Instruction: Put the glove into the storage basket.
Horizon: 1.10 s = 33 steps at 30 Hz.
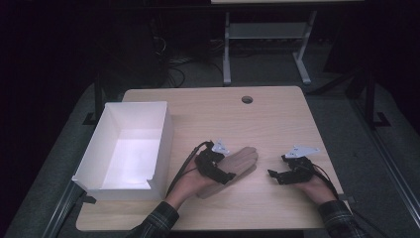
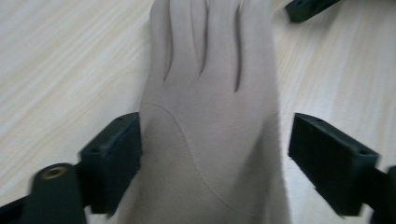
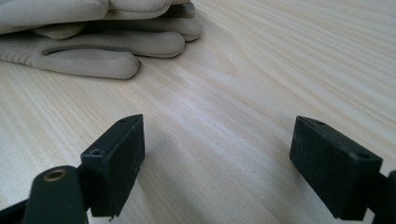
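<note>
Straddling: the left gripper (image 2: pixel 212 161) has its jaws spread wide over the cuff end of a beige glove (image 2: pixel 210 116); the glove lies between the pads, with the left pad just at its edge and the right pad clear of it, so nothing is clamped.
Left gripper from above: it (image 1: pixel 225 174) sits over the wrist part of the glove (image 1: pixel 242 161), whose fingers point away from the person.
Right gripper: its jaws (image 3: pixel 215 163) stand apart above bare wood, gripping nothing; in the high view it (image 1: pixel 274 174) rests well to the right of the glove.
Glove: flat on the table (image 1: pixel 277 119), near the middle of the front half; seen from the right gripper, its fingertips (image 3: pixel 112 67) lie stacked at upper left.
White box (image 1: pixel 111 186): open-topped, at the table's left edge, apart from the glove.
</note>
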Available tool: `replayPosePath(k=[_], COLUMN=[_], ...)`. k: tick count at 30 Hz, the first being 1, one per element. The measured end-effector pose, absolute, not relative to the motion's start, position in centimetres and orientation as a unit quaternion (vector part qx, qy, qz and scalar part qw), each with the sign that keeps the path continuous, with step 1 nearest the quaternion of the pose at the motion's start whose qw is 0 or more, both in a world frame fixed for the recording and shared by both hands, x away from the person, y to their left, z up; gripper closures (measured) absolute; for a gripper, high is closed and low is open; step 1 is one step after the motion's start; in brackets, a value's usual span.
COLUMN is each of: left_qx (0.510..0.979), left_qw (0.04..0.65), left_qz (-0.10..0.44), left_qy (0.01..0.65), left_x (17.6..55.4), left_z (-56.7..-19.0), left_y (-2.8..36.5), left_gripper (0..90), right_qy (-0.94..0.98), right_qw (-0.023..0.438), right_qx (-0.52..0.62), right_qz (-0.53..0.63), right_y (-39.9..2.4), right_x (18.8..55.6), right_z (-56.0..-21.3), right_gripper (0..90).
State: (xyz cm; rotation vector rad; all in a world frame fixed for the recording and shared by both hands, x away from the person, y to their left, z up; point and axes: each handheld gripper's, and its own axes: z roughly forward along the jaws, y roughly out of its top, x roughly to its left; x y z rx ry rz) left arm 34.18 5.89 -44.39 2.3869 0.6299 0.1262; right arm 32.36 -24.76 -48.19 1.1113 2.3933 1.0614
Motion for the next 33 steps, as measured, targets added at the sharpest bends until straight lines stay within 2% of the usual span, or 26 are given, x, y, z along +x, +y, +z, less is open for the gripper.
replayPosePath(k=[7, 14, 20, 23, 25, 27, 33], left_qx=[0.916, 0.920, 0.917, 0.917, 0.915, 0.915, 0.913], left_qw=[0.313, 0.309, 0.325, 0.328, 0.331, 0.328, 0.330], left_qz=[0.058, 0.050, 0.036, 0.019, -0.003, -0.014, -0.021], left_qy=[0.245, 0.235, 0.230, 0.225, 0.230, 0.233, 0.238], left_x=[34.6, 34.3, 34.1, 33.9, 33.8, 33.9, 33.9], left_z=[-45.5, -46.1, -46.1, -45.9, -45.8, -45.7, -45.3], left_y=[5.5, 5.4, 5.7, 5.7, 5.7, 5.8, 5.9], left_gripper=[13.2, 15.8, 28.2, 42.3, 55.5, 62.1, 67.2], right_qy=[0.832, 0.832, 0.832, 0.832, 0.832, 0.832, 0.832], right_qw=[0.148, 0.148, 0.148, 0.148, 0.148, 0.148, 0.148], right_qx=[0.386, 0.387, 0.387, 0.387, 0.387, 0.387, 0.386], right_qz=[0.369, 0.369, 0.369, 0.369, 0.369, 0.369, 0.369], right_y=[-24.8, -24.8, -24.8, -24.8, -24.8, -24.8, -24.8], right_x=[32.4, 32.4, 32.3, 32.3, 32.3, 32.3, 32.4], right_z=[-48.2, -48.2, -48.2, -48.2, -48.2, -48.2, -48.2], right_gripper=[17.6, 17.6, 17.7, 17.7, 17.7, 17.7, 17.7])
